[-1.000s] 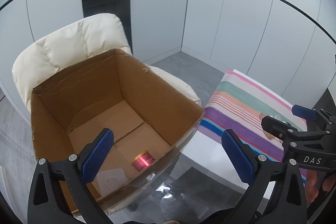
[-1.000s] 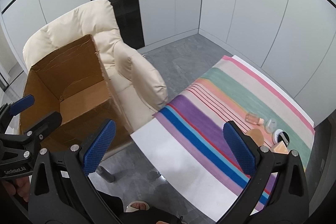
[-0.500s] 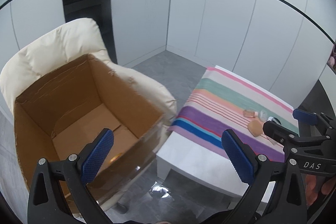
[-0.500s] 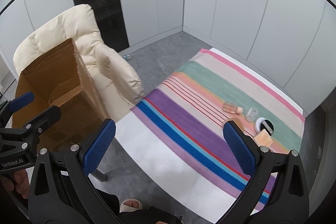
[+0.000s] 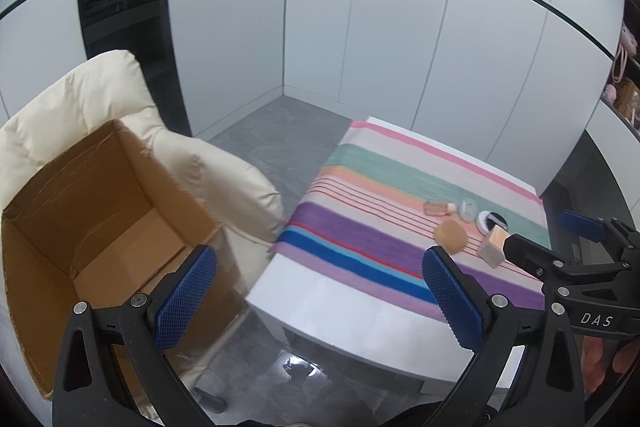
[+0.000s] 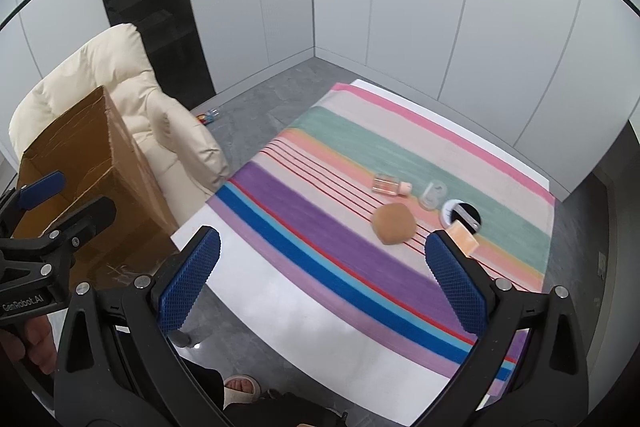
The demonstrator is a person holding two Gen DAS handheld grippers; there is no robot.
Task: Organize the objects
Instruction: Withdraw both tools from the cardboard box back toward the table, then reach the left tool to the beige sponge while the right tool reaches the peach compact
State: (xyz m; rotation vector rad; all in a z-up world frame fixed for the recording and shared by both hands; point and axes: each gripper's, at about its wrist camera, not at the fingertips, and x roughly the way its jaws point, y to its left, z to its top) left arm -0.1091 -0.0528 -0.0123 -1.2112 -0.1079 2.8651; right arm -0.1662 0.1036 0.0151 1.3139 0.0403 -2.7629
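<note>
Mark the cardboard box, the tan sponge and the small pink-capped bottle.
cardboard box (image 5: 120,211), left wrist view, inner right wall.
tan sponge (image 6: 394,223), right wrist view, middle of its top face.
pink-capped bottle (image 6: 386,184), right wrist view, clear body beside the cap.

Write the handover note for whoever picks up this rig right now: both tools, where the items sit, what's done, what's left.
Left tool: open, holding nothing, above the gap between chair and table.
Right tool: open, holding nothing, over the striped tablecloth.
Brown cardboard box sits open on the cream padded chair; whether anything lies inside cannot be told.
On the cloth, clustered together: small clear pink bottle, clear plastic piece, round tan sponge, white-and-black round compact, peach block.
Done: none of these five is packed.
Left: probably move them into the box.
</note>
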